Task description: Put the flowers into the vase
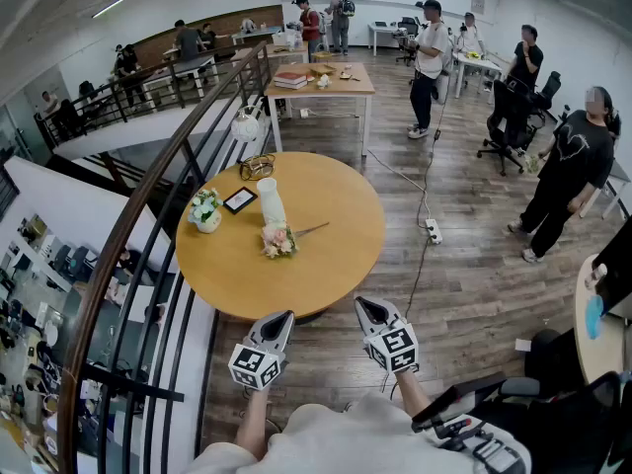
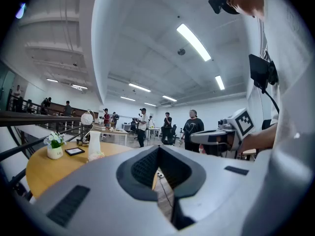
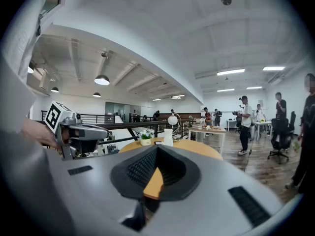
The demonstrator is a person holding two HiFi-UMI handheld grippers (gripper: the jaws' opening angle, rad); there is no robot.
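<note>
Flowers [image 1: 278, 241] by vase [image 1: 271, 203] on table [image 1: 336, 215], far ahead | L tongs [image 1: 285, 316] clenched, empty | R tongs [image 1: 364, 304] same

One vase [image 1: 270, 202], one flower bunch [image 1: 277, 242], one small flowerpot [image 1: 205, 212], one frame [image 1: 239, 199] (all on one round table [image 1: 336, 255]).

Your left gripper [image 1: 280, 320] and right gripper [image 1: 372, 311] are grey, patterned with black-and-white squares. Ahead of them the counter [image 1: 336, 255] is honey-tan wood, the vase [image 1: 270, 203] plain white, the flowers [image 1: 277, 242] pale pink and cream with green leaves.
</note>
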